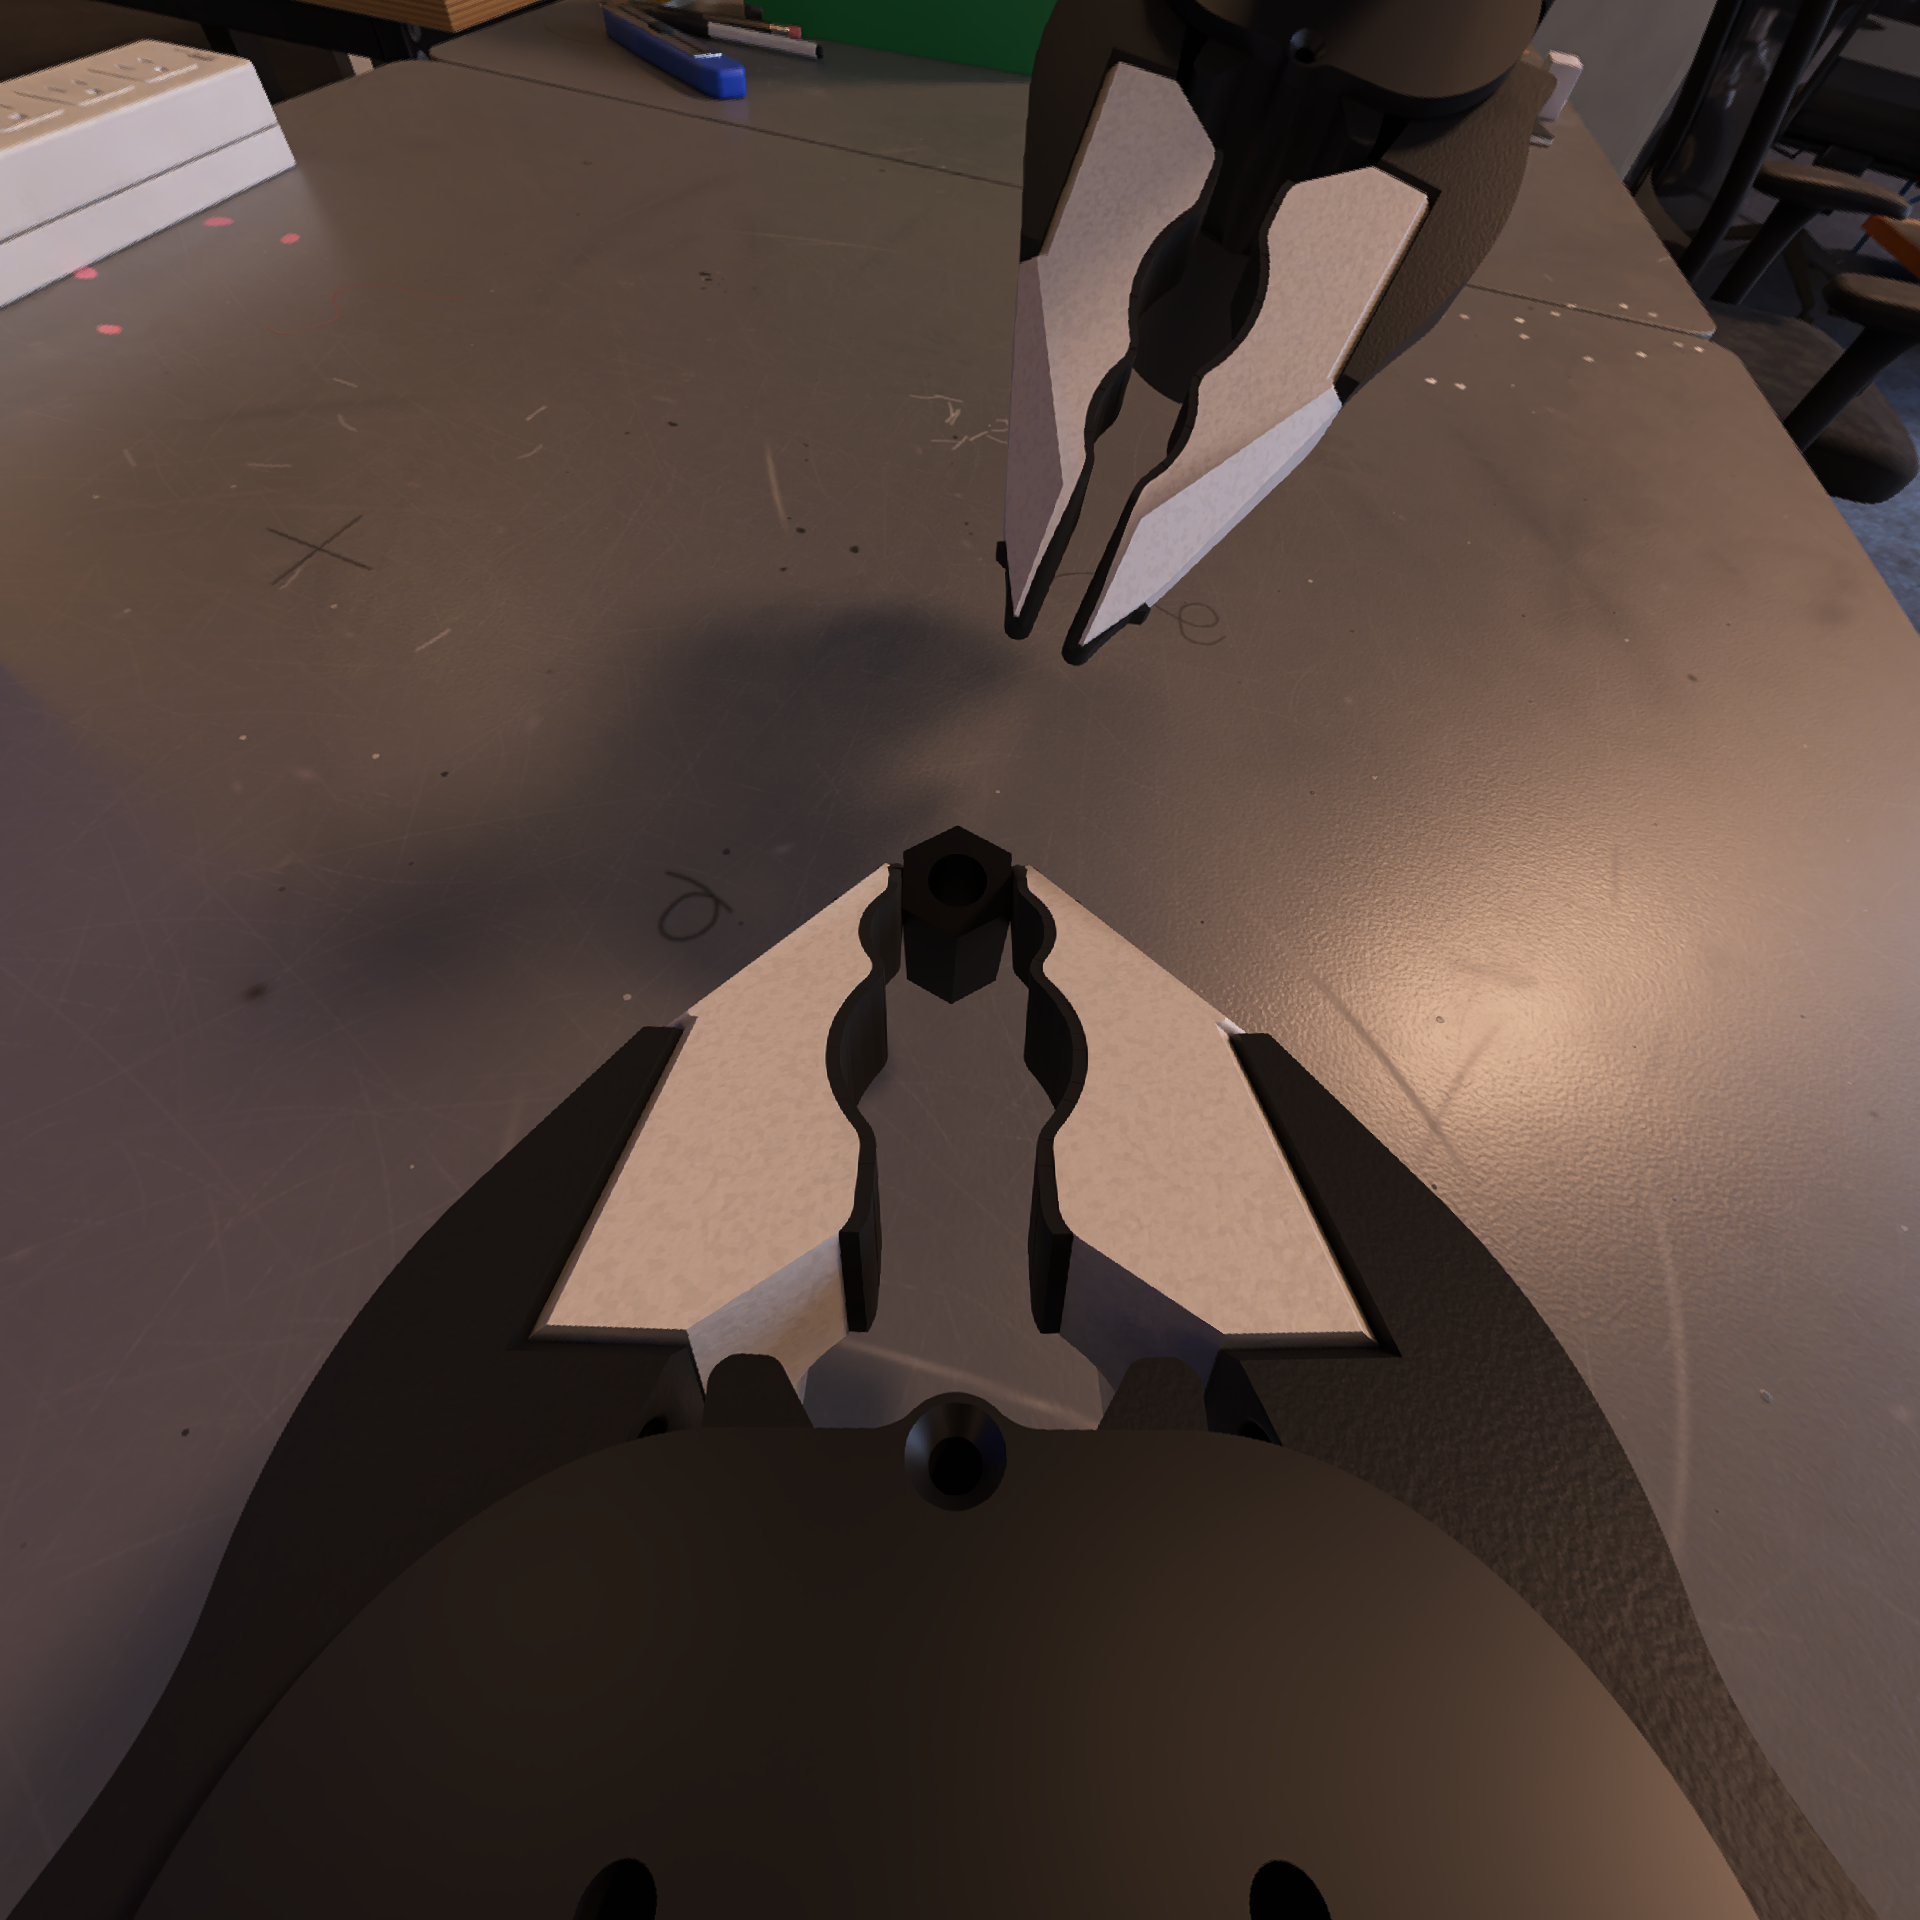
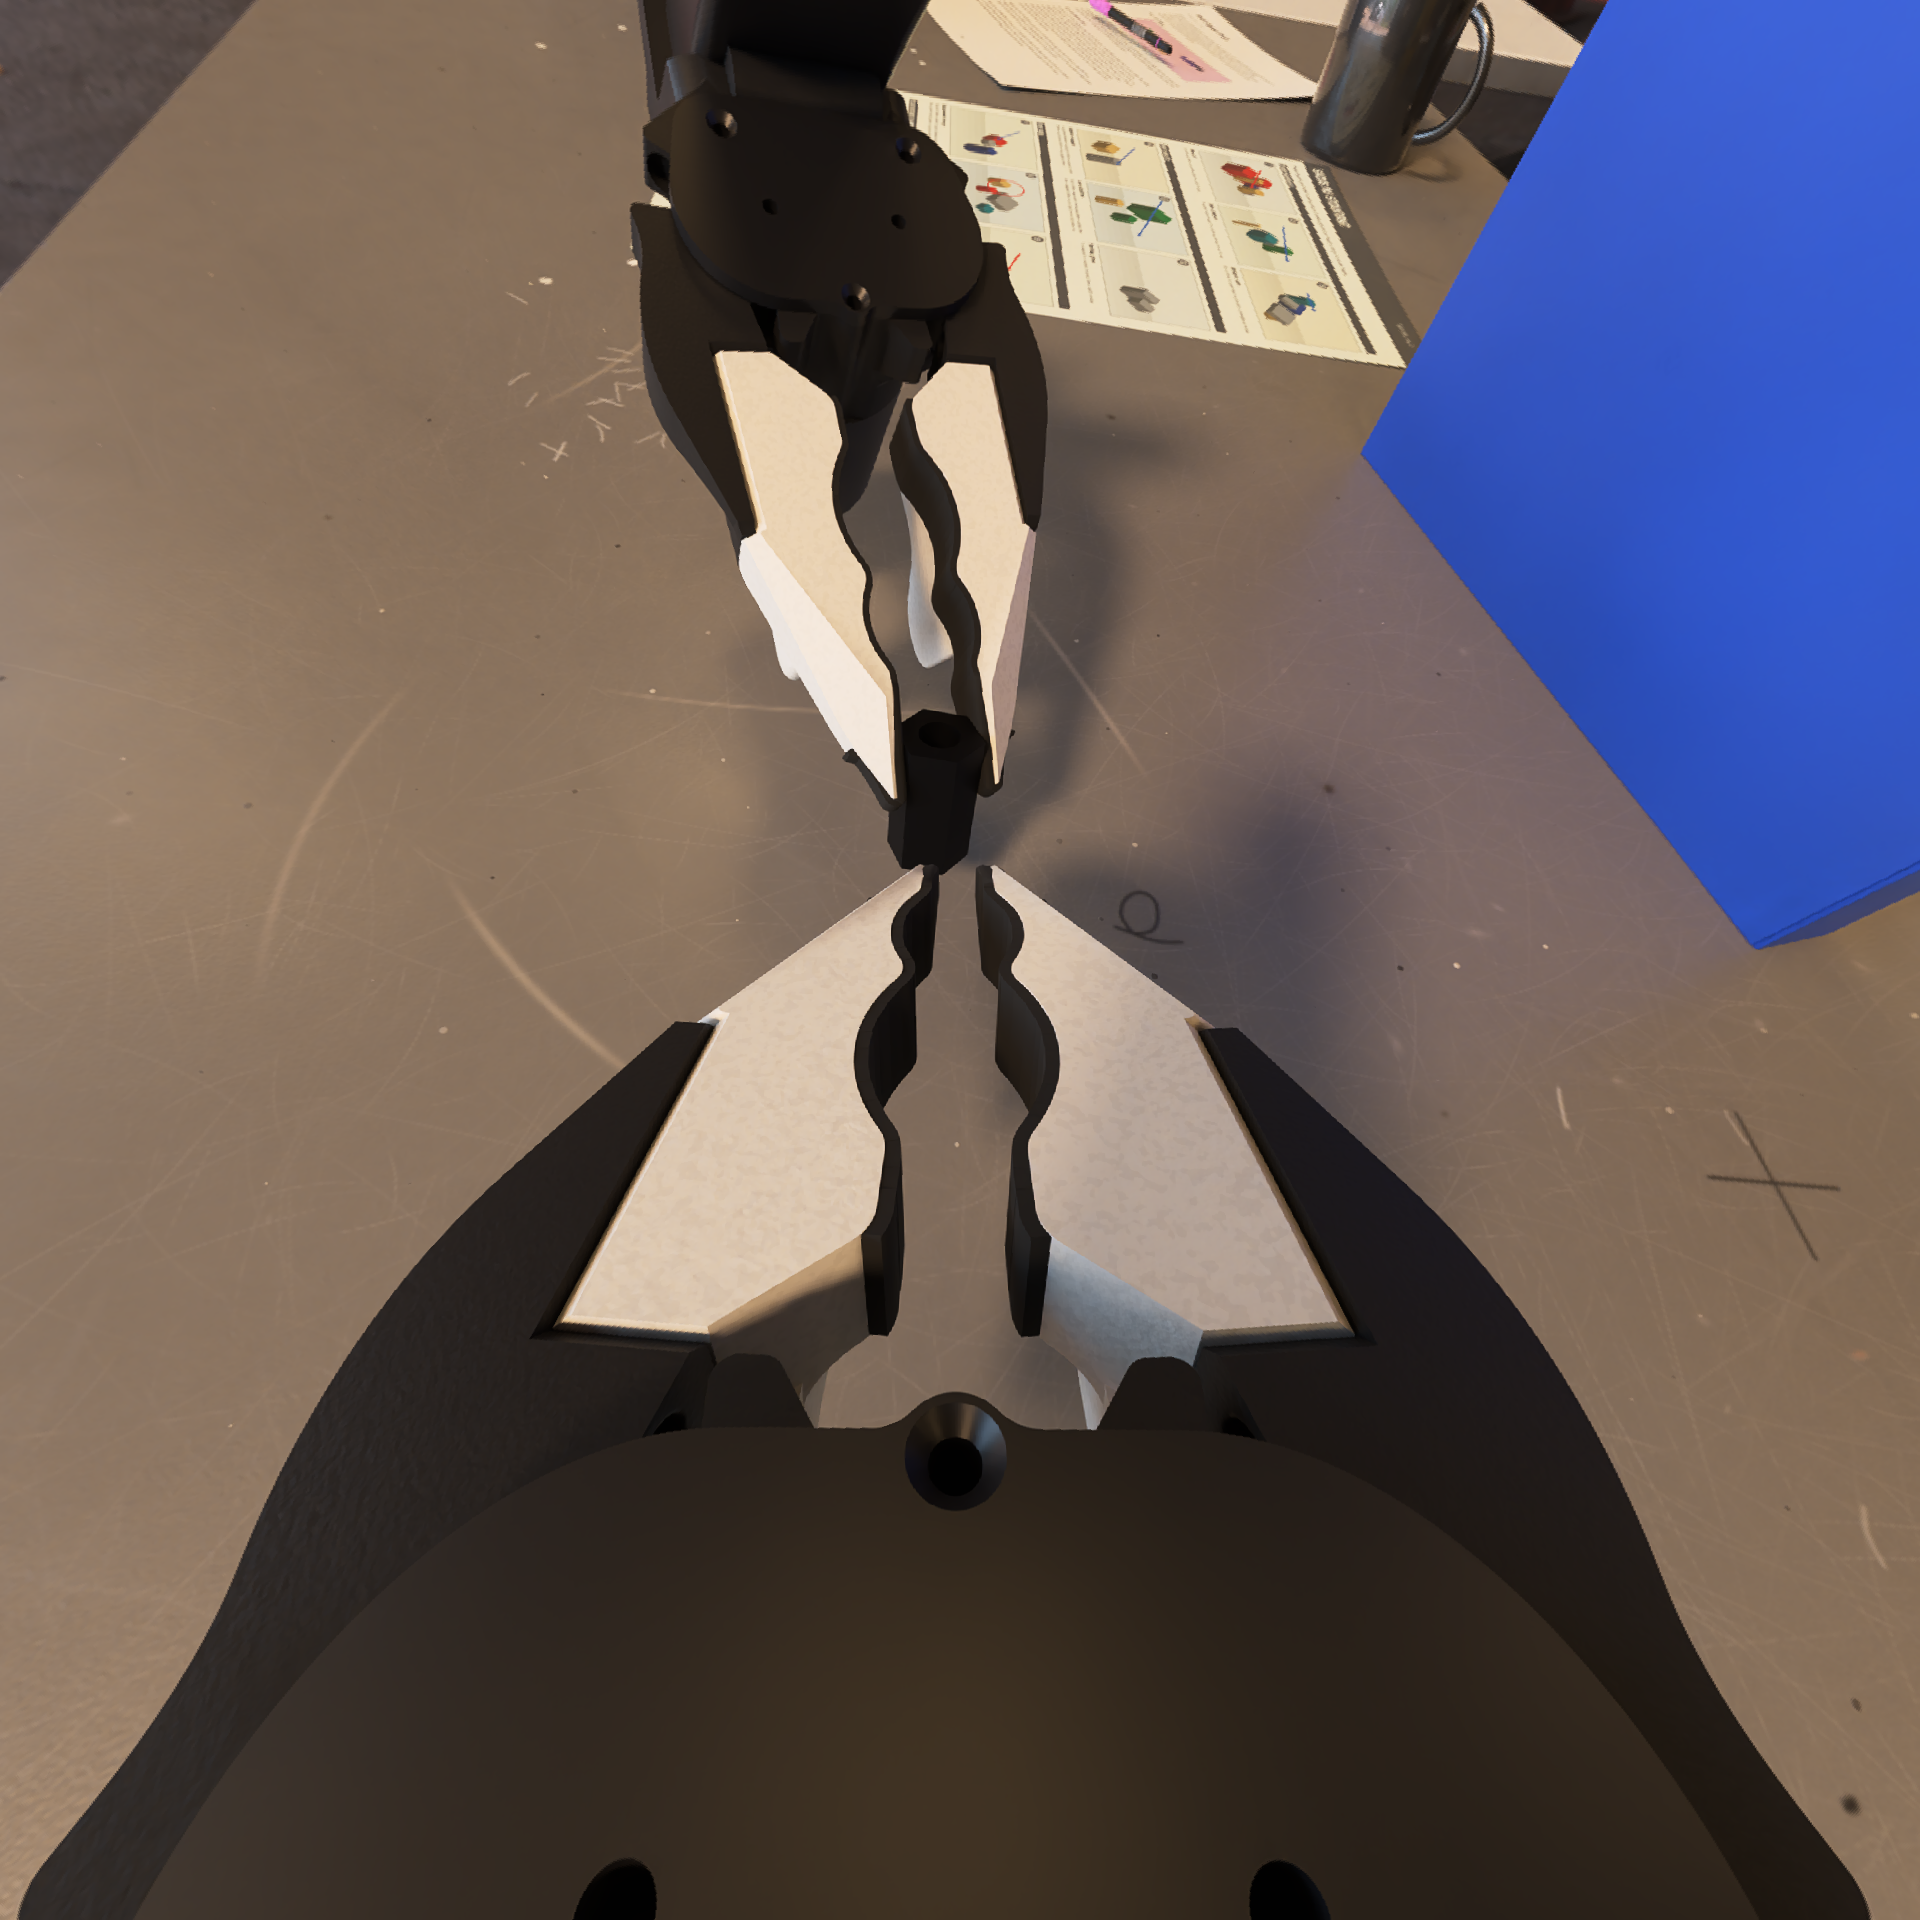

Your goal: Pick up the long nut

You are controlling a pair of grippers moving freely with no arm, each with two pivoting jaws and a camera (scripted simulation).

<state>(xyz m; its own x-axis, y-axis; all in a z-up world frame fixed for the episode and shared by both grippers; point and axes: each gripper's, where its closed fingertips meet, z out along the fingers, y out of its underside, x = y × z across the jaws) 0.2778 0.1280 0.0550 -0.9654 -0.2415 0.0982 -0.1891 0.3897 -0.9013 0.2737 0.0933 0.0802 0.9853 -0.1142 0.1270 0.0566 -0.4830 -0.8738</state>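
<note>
The long nut [image 1: 954, 935] is a black hexagonal sleeve with a round bore. It stands upright between the fingertips of my left gripper [image 1: 956, 883], which is shut on it over the grey table [image 1: 416, 727]. Whether the nut's lower end touches the table I cannot tell. The right wrist view shows the same nut [image 2: 932, 795] held in the left gripper [image 2: 940, 779], just beyond the tips of my right gripper [image 2: 956, 878]. The right gripper is empty, with its fingers drawn together to a narrow gap. It also shows in the left wrist view [image 1: 1044, 639], tips pointing down at the table beyond the nut.
A large blue box [image 2: 1683, 468] stands on the table to the right. A printed sheet [image 2: 1164, 229] and a metal mug [image 2: 1382, 83] lie behind the left gripper. A white box [image 1: 114, 156], a blue marker [image 1: 675, 52] and office chairs [image 1: 1818, 208] sit at the far edges.
</note>
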